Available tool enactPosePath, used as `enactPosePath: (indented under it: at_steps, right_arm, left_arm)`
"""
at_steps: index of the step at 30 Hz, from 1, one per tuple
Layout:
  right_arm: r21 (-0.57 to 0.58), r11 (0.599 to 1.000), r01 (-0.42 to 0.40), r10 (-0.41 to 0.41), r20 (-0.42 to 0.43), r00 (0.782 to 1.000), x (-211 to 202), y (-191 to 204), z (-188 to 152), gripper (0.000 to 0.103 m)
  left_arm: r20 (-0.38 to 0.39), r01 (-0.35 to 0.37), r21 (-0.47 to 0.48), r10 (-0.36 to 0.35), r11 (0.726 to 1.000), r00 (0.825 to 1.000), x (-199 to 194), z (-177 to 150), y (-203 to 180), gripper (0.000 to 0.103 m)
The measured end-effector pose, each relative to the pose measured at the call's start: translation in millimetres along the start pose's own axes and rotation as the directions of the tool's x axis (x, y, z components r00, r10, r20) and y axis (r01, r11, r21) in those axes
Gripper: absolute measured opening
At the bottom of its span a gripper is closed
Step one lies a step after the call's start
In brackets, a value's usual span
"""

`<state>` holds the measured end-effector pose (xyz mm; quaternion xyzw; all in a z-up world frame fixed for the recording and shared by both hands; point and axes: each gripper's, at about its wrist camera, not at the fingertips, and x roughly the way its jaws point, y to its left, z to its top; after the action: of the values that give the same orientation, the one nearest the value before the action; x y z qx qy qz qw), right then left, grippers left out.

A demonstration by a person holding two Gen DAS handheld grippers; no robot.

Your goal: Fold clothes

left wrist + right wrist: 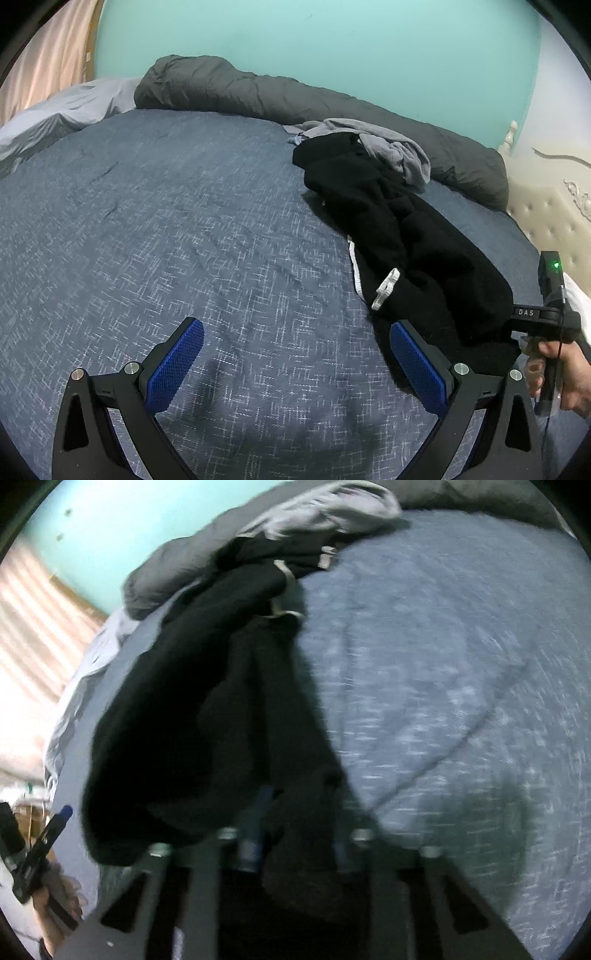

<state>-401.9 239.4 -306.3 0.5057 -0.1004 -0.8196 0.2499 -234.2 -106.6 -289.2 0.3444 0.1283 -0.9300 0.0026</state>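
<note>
Now left gripper [295,354] hovers tilted down over blue bedspread [166,240], jaws wide apart, nothing between. Black garment [399,236] lies ahead and right of it, stretched toward grey clothing [391,147]. Right gripper [295,827], blurred, angled steeply down, jaws nearly together, pinching near end of black garment. Right hand [561,373] grips its handle.

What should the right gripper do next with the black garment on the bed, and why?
Probably drag the black garment toward the bare blue bedspread. The right gripper looks closed on its near end, it still overlaps the grey garment, and the left gripper hovers open.
</note>
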Motion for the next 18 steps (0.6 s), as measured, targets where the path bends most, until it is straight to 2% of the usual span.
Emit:
enactPosePath:
  at_steps: [4, 6, 8, 12, 14, 18]
  right_arm:
    - [-0.065, 0.997, -0.036, 0.036, 0.004, 0.999, -2.9, 28.8, -6.7, 0.005]
    - [-0.098, 0.994, -0.051, 0.054, 0.029, 0.998, -7.7, 39.7, -6.9, 0.005]
    - [-0.09, 0.991, -0.101, 0.108, 0.072, 0.992, -16.7, 48.9, -4.5, 0.005]
    - [-0.112, 0.972, -0.206, 0.219, 0.119, 0.968, -31.5, 81.6, 2.6, 0.005]
    - [-0.125, 0.961, -0.247, 0.261, 0.111, 0.959, -29.5, 104.7, 7.3, 0.005]
    - [-0.165, 0.924, -0.345, 0.363, 0.099, 0.926, -15.9, 159.9, 16.7, 0.004]
  left_arm:
    - [0.009, -0.007, -0.004, 0.007, 1.0, 1.0, -4.4, 0.6, 4.3, 0.103]
    - [0.011, -0.009, -0.008, 0.009, 1.0, 1.0, -6.4, 0.7, 6.9, 0.103]
    - [0.013, -0.01, -0.013, 0.01, 1.0, 1.0, -8.8, 1.3, 9.9, 0.103]
    - [0.023, -0.014, -0.021, 0.014, 1.0, 1.0, -15.1, 2.2, 16.2, 0.103]
    - [0.027, -0.014, -0.029, 0.014, 0.999, 1.0, -17.9, 2.6, 18.8, 0.103]
    - [0.034, -0.017, -0.046, 0.019, 0.999, 0.999, -24.3, 4.0, 26.2, 0.103]
